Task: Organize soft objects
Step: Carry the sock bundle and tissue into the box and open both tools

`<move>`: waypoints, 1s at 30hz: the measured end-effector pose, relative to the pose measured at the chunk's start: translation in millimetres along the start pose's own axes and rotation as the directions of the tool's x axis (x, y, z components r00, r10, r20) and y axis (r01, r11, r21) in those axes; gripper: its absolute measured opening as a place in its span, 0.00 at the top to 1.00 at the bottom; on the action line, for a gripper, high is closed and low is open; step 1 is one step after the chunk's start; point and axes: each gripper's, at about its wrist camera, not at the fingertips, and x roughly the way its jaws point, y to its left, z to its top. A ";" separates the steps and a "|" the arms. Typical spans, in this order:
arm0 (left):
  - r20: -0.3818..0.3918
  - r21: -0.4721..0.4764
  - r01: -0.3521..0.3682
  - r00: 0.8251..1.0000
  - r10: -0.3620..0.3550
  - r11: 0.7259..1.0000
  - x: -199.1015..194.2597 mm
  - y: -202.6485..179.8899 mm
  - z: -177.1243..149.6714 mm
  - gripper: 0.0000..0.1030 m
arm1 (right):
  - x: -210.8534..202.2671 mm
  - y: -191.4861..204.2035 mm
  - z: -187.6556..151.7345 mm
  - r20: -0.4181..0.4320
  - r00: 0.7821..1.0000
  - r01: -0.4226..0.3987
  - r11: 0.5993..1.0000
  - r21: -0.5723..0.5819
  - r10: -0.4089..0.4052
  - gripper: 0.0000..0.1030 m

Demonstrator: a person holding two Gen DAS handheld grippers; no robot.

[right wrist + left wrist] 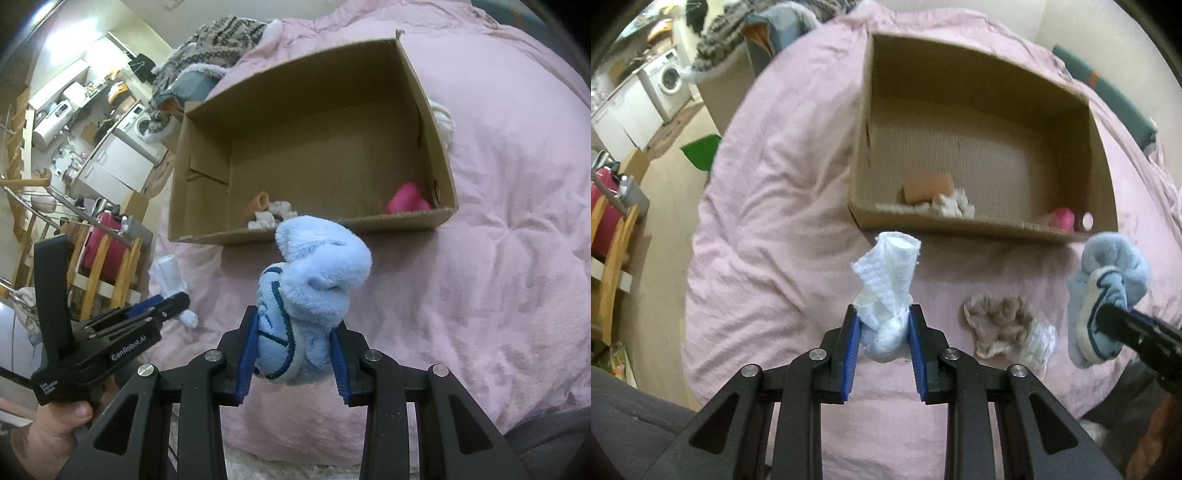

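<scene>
My left gripper (883,315) is shut on a rolled white sock (886,280), held above the pink blanket in front of the cardboard box (960,225). My right gripper (293,321) is shut on a fluffy light blue sock (317,284), also lifted, near the box's front wall (332,225). In the left wrist view the blue sock (1108,291) hangs at the right on the other gripper's tip. The box holds a pink item (404,199), small white pieces (271,216) and an orange piece (929,186). A beige knitted item (997,321) lies on the blanket.
The pink blanket (498,240) covers the whole bed. A patterned knit garment (214,40) lies beyond the box. A white soft item (445,122) sits right of the box. A wooden rack with a red bag (105,240) and a kitchen area stand off the bed's left edge.
</scene>
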 end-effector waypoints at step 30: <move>0.318 0.052 0.006 0.948 -0.022 0.999 -47.1 -16.3 98.4 0.78 | -48.2 -13.9 81.6 0.299 0.954 0.053 0.997 -0.049 -0.036 0.63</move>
